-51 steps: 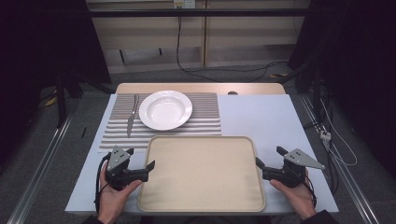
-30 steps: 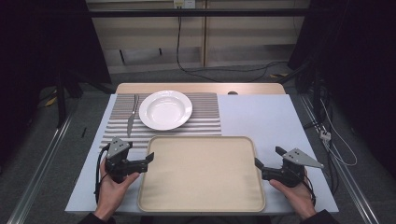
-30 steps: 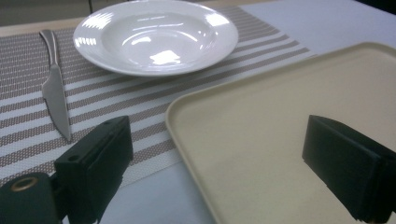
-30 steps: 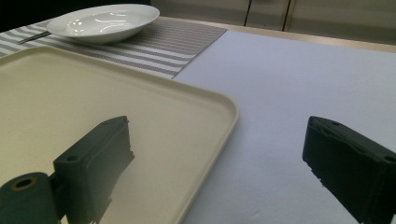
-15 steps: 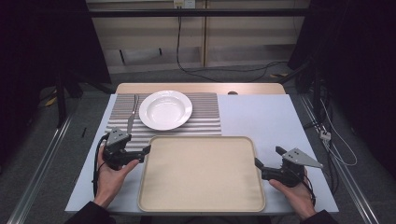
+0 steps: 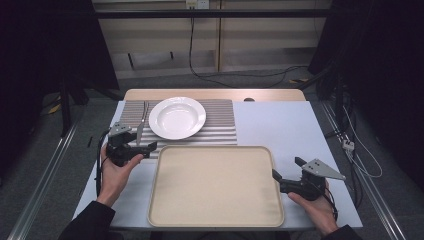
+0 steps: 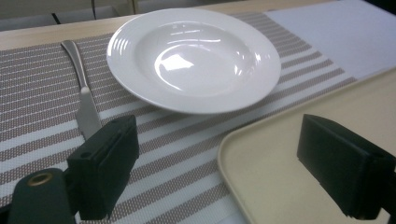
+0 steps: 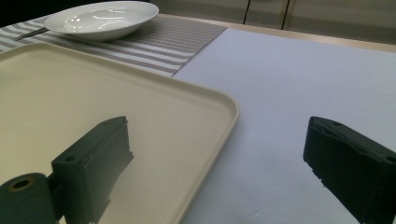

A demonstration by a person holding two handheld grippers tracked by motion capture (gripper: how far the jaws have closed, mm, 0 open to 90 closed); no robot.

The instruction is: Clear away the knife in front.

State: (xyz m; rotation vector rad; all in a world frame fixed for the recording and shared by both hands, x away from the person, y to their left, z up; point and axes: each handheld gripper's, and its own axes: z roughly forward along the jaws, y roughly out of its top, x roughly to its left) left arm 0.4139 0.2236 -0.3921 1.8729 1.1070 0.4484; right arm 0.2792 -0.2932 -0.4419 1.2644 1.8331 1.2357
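A white deep plate (image 6: 177,117) (image 7: 191,56) rests on a striped placemat (image 6: 220,127) (image 7: 177,154), and a table knife (image 6: 141,122) (image 7: 84,98) lies just left of it. In front of the mat lies an empty beige tray (image 6: 215,185) (image 7: 261,154). My left gripper (image 6: 150,148) (image 7: 226,170) is open over the mat's near left corner, by the tray's far left corner, and holds nothing. My right gripper (image 6: 286,168) (image 8: 222,168) is open at the tray's right rim (image 8: 224,107), with one jaw over the tray and the other over the table.
The white table surface (image 6: 280,125) (image 8: 303,79) lies bare to the right of the mat. A strip of wooden tabletop (image 6: 215,94) runs along the far edge. Dark floor, rails and cables surround the table.
My left gripper has moved away from the person along the tray's left side, up to the placemat's near corner. The right gripper has stayed put.
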